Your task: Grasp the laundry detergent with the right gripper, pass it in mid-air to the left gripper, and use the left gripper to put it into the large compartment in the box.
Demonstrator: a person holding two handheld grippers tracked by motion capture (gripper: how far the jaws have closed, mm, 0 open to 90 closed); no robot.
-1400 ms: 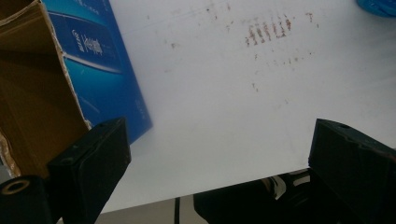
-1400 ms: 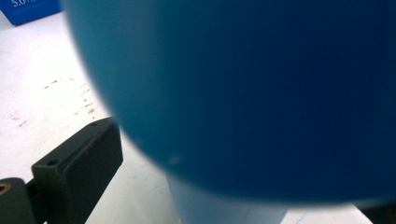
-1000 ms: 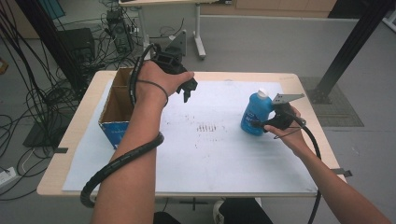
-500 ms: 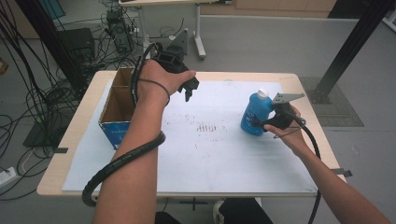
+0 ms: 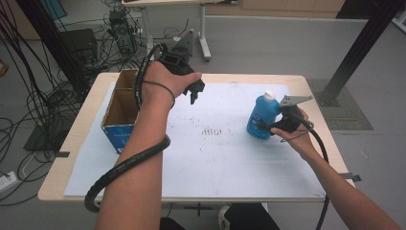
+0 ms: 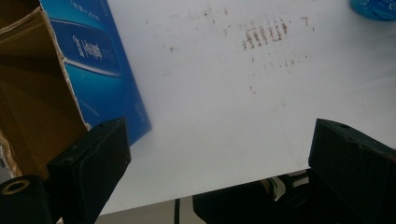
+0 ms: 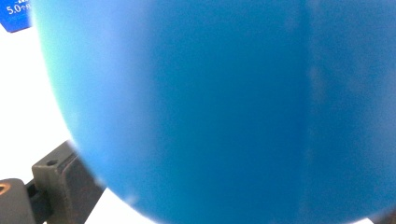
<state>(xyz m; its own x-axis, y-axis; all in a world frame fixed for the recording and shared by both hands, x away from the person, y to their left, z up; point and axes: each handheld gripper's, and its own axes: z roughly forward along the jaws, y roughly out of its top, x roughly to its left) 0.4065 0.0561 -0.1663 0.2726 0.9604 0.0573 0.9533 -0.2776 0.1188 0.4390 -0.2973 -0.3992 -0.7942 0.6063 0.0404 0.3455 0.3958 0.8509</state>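
Two grippers are up: the right gripper clasps an upright blue plastic bottle. The left gripper hangs wide open and empty beside an open cardboard box.

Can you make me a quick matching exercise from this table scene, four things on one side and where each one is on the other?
1. blue bottle
2. cardboard box
3. left hand-held gripper
4. white sheet

A. open, held above the table beside the box
B. spread across the tabletop
C. at the table's left edge
D. between the right hand-held gripper's jaws

Pairs: 1-D, 2-C, 3-A, 4-B
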